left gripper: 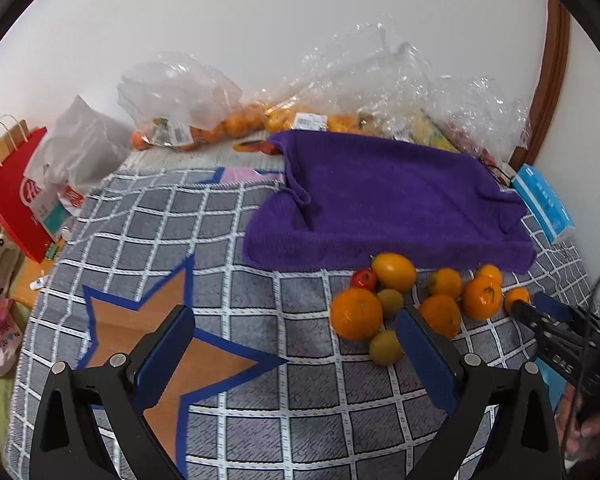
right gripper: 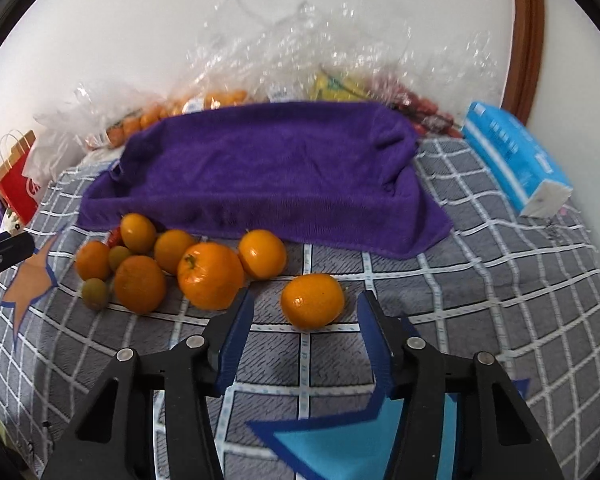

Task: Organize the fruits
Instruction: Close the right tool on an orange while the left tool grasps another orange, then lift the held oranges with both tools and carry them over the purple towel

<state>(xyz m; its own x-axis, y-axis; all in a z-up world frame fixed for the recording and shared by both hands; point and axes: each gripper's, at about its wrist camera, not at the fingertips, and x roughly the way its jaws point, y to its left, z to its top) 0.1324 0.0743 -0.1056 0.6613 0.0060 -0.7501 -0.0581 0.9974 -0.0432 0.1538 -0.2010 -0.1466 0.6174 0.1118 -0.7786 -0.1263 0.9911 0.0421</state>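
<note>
A pile of loose fruit lies on the grey checked cloth in front of a purple towel: oranges, small green fruits and one small red fruit. My left gripper is open, low over the cloth to the left of the pile, with nothing between its fingers. Its right finger stands next to a small green fruit. My right gripper is open. A lone orange sits just ahead of its fingertips, in the gap, and the pads do not touch it. The other fruit lies to its left.
Clear plastic bags of oranges line the back wall. A blue tissue pack lies at the right, and a red paper bag stands off the left edge. The purple towel drapes over something raised. A brown door frame is at the back right.
</note>
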